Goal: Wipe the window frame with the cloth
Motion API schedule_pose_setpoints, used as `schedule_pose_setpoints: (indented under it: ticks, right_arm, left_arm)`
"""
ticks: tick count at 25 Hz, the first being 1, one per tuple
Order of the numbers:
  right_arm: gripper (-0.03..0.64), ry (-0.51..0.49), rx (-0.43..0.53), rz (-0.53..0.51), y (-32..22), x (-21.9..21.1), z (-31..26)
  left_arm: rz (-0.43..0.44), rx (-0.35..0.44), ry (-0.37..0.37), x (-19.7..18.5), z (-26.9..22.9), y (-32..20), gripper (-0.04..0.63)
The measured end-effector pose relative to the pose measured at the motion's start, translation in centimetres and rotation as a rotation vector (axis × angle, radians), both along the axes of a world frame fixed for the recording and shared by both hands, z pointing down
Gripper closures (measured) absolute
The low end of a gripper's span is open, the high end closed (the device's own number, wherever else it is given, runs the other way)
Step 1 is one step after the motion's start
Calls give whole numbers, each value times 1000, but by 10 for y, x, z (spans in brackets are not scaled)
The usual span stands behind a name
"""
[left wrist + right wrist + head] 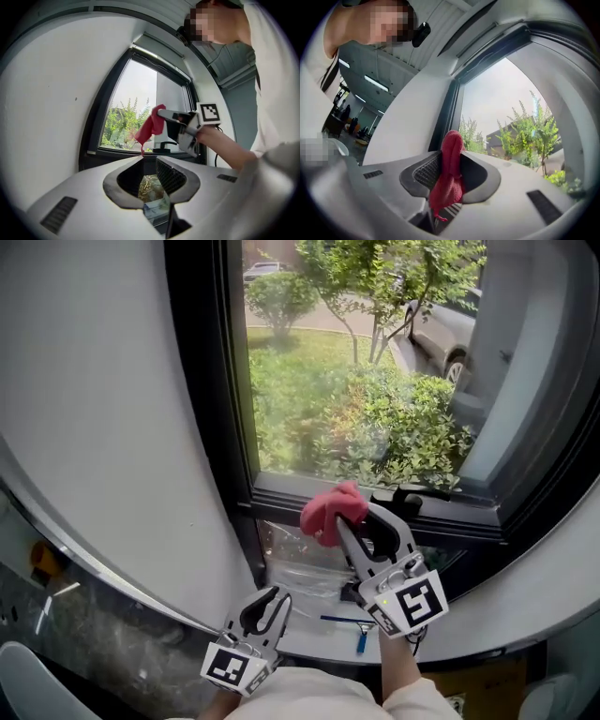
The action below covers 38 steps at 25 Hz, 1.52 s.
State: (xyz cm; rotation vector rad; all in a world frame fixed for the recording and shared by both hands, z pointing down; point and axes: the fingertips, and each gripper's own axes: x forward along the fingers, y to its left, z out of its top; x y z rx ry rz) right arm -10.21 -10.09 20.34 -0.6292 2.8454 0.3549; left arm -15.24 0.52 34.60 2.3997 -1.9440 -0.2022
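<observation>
You're clamping the cloth point(326, 514) in the right gripper point(345, 519) just over the frame point(300, 491), left gripper point(278, 595) idling closed and empty; press it flat.

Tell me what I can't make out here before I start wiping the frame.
Whether the cloth touches the window frame: head view, the cloth covers that spot.
Tips of the right gripper: head view, buried in the cloth.
The blue thing on the ledge: head view, too small to identify.
Dirt on the frame: every view, too dark and small.
</observation>
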Motion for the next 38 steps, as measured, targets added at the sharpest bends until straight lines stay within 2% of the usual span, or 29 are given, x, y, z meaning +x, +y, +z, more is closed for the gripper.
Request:
schedule_pose_setpoints:
  ticks: [7, 13, 21, 25, 30, 38]
  right_arm:
    - [495, -83, 163, -85, -23, -62, -105]
    - [496, -63, 290, -100, -31, -114, -169]
    - [497, -66, 257, -102, -75, -166, -207]
    - [497, -64, 264, -117, -82, -179, -219]
    - [497, -96, 247, -150, -85, -189, -220]
    - [497, -117, 257, -135, -84, -197, -217]
  left_arm:
    - [56, 11, -2, -1, -6, -1, 505]
    - [74, 33, 6, -7, -14, 1, 505]
    - [45, 47, 40, -25, -13, 5, 505]
    - [4, 42, 91, -39, -11, 3, 505]
    - [-36, 43, 84, -56, -9, 0, 505]
    - [-7, 33, 98, -58, -4, -14, 505]
